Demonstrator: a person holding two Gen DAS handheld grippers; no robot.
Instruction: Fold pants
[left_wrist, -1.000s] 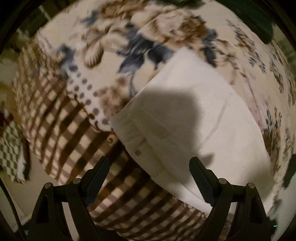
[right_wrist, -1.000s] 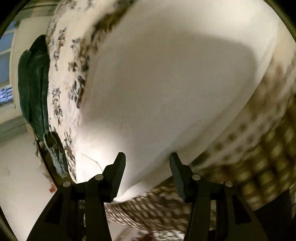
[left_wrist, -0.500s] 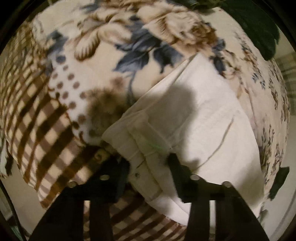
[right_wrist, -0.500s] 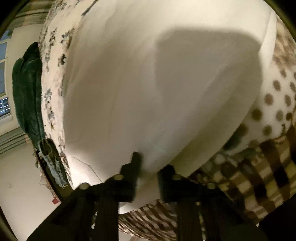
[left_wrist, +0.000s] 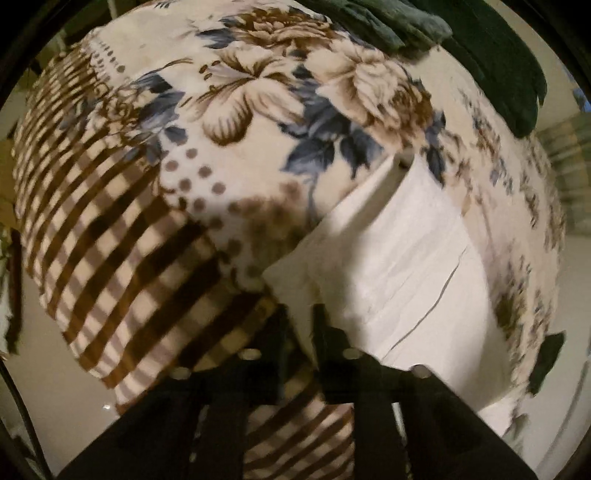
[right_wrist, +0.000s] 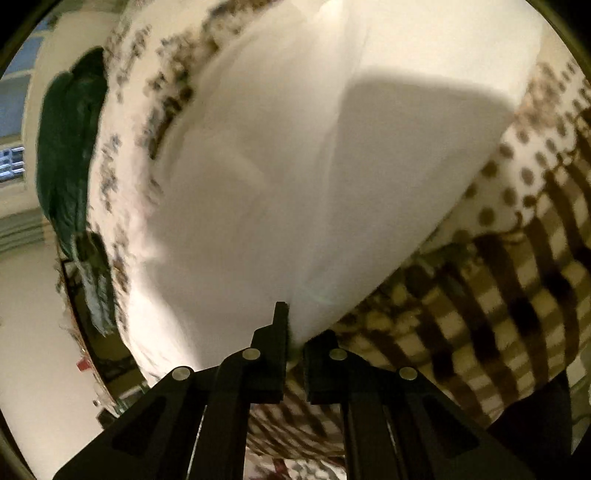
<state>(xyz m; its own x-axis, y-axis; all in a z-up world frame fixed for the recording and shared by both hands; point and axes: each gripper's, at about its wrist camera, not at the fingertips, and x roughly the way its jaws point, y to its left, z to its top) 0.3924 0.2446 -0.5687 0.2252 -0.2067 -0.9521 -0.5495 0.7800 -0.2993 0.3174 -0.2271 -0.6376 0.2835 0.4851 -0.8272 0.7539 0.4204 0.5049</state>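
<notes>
Pants (left_wrist: 399, 266), white, lie on the patterned blanket (left_wrist: 155, 206); the left gripper (left_wrist: 300, 325) has just closed on their near corner, open blanket leftward. Right wrist view: the right gripper (right_wrist: 293, 332) pinches their near edge.

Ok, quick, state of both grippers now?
Left gripper: jaws just been closing, shut on the white pants.
Right gripper: shut on the white pants' edge.

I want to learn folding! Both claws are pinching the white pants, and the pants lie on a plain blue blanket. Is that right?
Not quite. Both claws, left claw and right claw, do pinch the white pants, but the blanket isn't plain blue: it is cream with brown and blue flowers, dots and checks, as the left wrist view shows.
</notes>
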